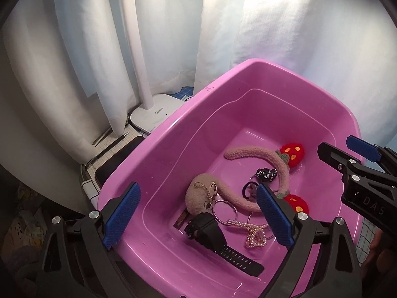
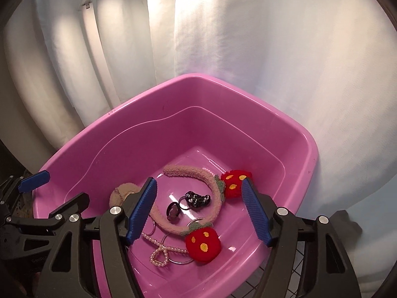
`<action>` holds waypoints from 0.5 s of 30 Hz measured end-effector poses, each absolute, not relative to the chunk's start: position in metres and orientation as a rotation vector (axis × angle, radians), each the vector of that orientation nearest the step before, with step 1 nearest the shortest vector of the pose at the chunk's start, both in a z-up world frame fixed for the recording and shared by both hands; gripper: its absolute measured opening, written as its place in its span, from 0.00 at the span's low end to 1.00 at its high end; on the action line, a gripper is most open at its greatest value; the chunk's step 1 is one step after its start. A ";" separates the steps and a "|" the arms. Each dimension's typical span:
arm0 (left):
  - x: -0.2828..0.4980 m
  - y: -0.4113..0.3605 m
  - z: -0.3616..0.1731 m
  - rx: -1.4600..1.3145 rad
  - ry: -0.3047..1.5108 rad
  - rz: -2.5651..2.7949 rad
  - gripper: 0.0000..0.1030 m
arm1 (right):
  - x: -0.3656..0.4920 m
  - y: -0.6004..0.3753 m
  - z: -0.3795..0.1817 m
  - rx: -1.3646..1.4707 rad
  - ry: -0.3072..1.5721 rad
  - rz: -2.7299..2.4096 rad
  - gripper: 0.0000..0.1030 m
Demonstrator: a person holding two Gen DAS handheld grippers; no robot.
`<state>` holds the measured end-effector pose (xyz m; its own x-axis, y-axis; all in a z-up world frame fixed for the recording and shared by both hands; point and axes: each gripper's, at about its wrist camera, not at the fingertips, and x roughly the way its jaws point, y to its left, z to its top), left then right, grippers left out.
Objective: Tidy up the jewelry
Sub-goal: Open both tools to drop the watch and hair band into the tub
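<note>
A pink plastic tub [image 1: 173, 129] [image 2: 139, 134] holds the jewelry. Inside lie a fuzzy tan headband with red strawberries [image 1: 250, 154] [image 2: 188, 170], a plush keychain [image 1: 201, 193], a black watch [image 1: 211, 233], a pearl piece [image 1: 255, 236] [image 2: 158, 255], metal hoops [image 1: 224, 211] [image 2: 173, 260], a black hair tie [image 2: 173, 211] and a black-white clip [image 1: 265, 173] [image 2: 197, 198]. My left gripper [image 1: 198, 216] is open and empty above the tub's near side. My right gripper [image 2: 198, 211] is open and empty above the tub; it also shows in the left wrist view [image 1: 347, 154].
White curtains [image 1: 74, 49] [image 2: 248, 37] hang behind the tub. A white lamp base [image 1: 156, 111] stands left of the tub, with a pen [image 1: 111, 144] and a dark flat object [image 1: 116, 159] beside it. A wire grid [image 2: 250, 285] lies under the tub's near corner.
</note>
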<state>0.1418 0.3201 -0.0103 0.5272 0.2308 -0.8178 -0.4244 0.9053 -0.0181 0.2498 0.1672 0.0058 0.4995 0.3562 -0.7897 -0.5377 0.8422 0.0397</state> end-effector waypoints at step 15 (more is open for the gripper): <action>0.138 0.319 -0.012 -0.229 0.953 0.435 0.91 | 0.229 0.154 0.005 -0.202 0.905 0.538 0.66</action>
<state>0.1378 0.3187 -0.0116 0.5021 0.2570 -0.8257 -0.4549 0.8906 0.0006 0.2289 0.1540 0.0048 0.4967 0.3575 -0.7909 -0.5238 0.8500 0.0552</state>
